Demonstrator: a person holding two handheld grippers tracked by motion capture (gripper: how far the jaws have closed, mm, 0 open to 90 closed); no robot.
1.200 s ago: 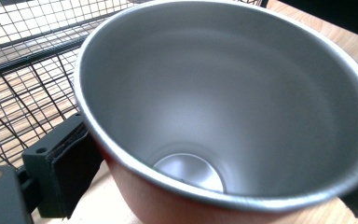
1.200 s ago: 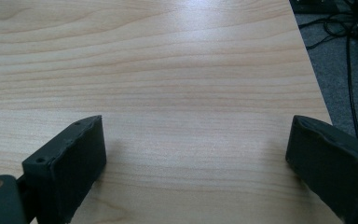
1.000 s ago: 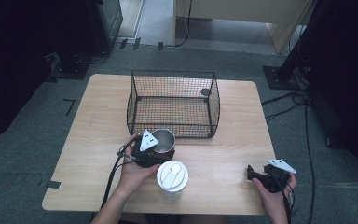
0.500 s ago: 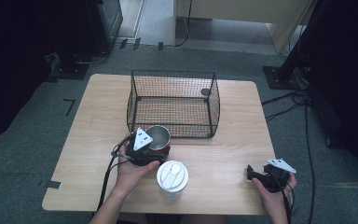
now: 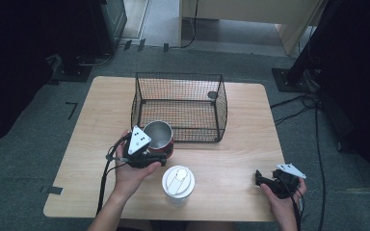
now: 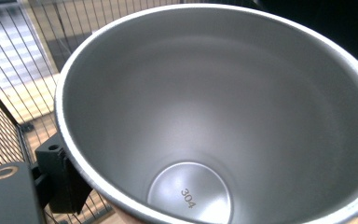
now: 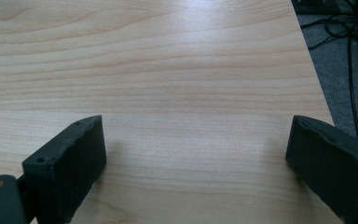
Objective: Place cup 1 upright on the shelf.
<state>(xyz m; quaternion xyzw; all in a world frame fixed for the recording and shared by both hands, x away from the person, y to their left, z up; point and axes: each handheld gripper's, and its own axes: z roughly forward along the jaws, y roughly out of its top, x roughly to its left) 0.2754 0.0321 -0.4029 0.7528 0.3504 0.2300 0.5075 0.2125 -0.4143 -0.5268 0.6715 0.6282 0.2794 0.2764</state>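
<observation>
1. High view. Wire basket [image 5: 180,107]: black mesh, open top, standing at the far middle of the counter [image 5: 91,125]; taken as landmark. A small dark round thing [image 5: 212,95] sits at the basket's far right corner; what it is cannot be told.
2. High view. Steel cup [image 5: 157,135]: red outside, bare metal inside, mouth up and slightly tilted, just in front of the basket's near left corner, touching or nearly touching its front wall.
3. High view. Left gripper [image 5: 150,155]: held in the person's left hand [image 5: 127,173], at the near side of the steel cup, grey three-cornered plate on top.
4. High view. White lidded cup [image 5: 178,182]: upright, in front of the basket and nearer the person than the steel cup, apart from it.
5. High view. Right gripper [image 5: 260,179]: low over the counter, well in front and to the right of the basket.
6. Left gripper view. Steel cup [image 6: 214,112] interior, "304" stamped on the bottom; one finger pressed against its outer wall at lower left; fingers clamped on the cup. Basket mesh [image 6: 14,70] behind.
7. Right gripper view. Fingers [image 7: 70,168] wide apart, nothing between them, over bare counter [image 7: 168,70].
</observation>
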